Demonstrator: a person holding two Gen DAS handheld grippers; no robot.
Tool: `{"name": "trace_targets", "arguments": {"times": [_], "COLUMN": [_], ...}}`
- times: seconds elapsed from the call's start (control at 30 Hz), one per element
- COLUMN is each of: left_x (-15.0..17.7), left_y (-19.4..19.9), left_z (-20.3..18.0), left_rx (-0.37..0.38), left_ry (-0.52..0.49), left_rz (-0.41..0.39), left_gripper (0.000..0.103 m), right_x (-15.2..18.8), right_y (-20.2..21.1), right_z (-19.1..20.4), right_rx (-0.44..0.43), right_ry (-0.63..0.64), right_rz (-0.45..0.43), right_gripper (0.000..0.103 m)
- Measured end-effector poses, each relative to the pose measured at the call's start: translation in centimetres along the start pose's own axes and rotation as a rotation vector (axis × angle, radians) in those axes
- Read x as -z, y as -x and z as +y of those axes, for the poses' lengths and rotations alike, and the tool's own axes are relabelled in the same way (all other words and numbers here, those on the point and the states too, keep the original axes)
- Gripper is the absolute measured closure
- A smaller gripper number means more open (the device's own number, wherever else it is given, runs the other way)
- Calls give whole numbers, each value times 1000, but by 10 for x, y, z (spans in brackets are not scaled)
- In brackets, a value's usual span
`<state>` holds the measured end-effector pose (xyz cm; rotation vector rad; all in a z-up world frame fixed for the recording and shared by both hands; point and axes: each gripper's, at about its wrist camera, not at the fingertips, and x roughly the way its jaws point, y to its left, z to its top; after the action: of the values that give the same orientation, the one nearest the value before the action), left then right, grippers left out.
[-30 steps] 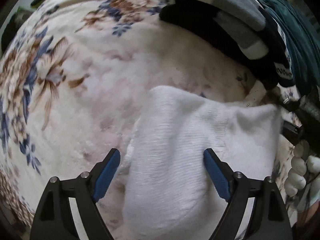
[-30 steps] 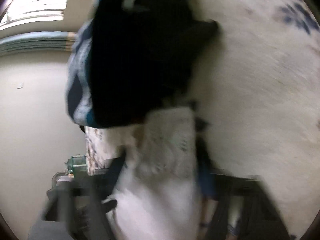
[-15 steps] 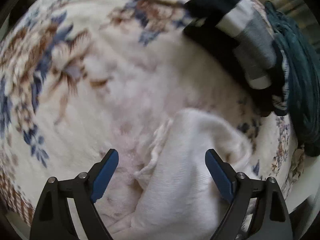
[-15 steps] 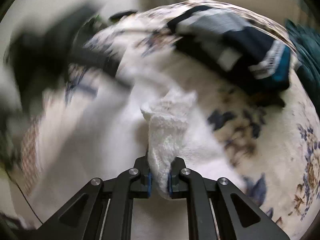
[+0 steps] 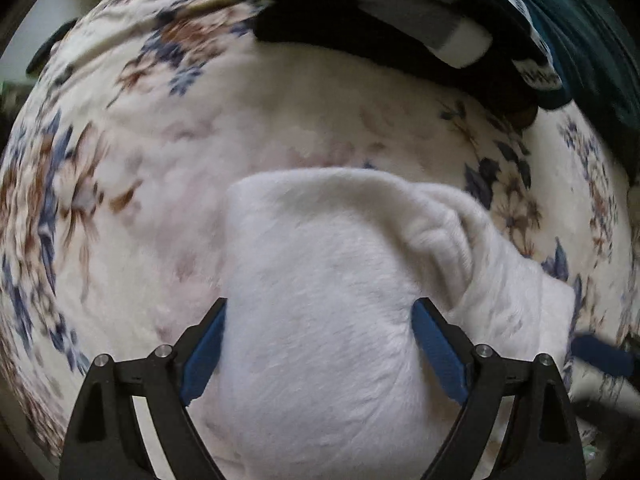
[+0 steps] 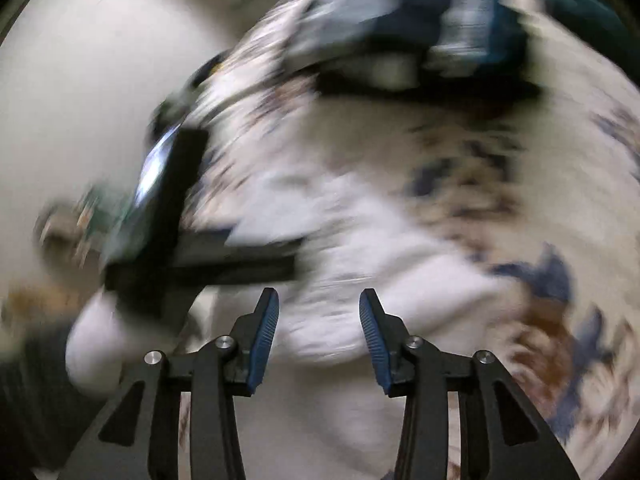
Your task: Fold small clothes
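White sock [image 5: 320,300] lay doubled over on the floral blanket [image 5: 132,184], between the wide-apart jaws of the left claw [image 5: 318,340], which pointed straight down over it. The right claw [image 6: 319,336] was opening, nothing pinched between its pads. Pressing the fold flat before moving to the dark striped garments [image 5: 400,28] would likely keep it neat.

No legible text, brand, number or sign appears in either view. The dark garment [image 5: 538,76] at the upper right of the left wrist view carries a white band with printed marks, too blurred to read.
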<state>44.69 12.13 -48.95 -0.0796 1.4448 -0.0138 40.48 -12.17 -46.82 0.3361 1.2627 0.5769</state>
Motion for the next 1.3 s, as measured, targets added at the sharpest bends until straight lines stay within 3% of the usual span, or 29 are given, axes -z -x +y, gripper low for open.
{"name": "trace_targets", "arguments": {"times": [0.07, 0.2, 0.27, 0.33, 0.43, 0.5, 0.57, 0.8, 0.93, 1.1, 1.3], "left_x": [3, 5, 6, 4, 2, 4, 7, 17, 24, 71, 159], "left_y": [0, -15, -22, -20, 1, 15, 26, 46, 66, 110, 145], "left_z": [2, -8, -10, -11, -5, -3, 4, 23, 21, 40, 87], "left_rx": [-10, -36, -40, -35, -27, -27, -21, -36, -35, -2, 14], "left_ry": [-2, -9, -6, 4, 18, 31, 54, 118, 133, 124, 107], "left_rz": [-8, -4, 7, 3, -46, -88, -123, -194, -238, -242, -150], "left_gripper": [13, 5, 5, 5, 5, 5, 5, 5, 5, 5, 5], "right_x": [-1, 13, 25, 22, 3, -12, -15, -21, -20, 17, 108], "right_y": [-5, -58, -68, -68, -39, -19, -7, -3, 21, 50, 79], "right_z": [-12, -12, -3, 1, 8, 8, 9, -3, -5, 4, 35], "right_rx": [48, 234, 295, 327, 296, 253, 228, 213, 203, 200, 159], "right_ry": [-63, 2, 80, 74, -27, -75, -99, -182, -233, -283, -395], "right_rz": [-12, 125, 88, 78, 53, 7, -4, -12, -44, -11, 63], "right_gripper": [58, 59, 59, 59, 58, 52, 48, 48, 48, 30, 19]}}
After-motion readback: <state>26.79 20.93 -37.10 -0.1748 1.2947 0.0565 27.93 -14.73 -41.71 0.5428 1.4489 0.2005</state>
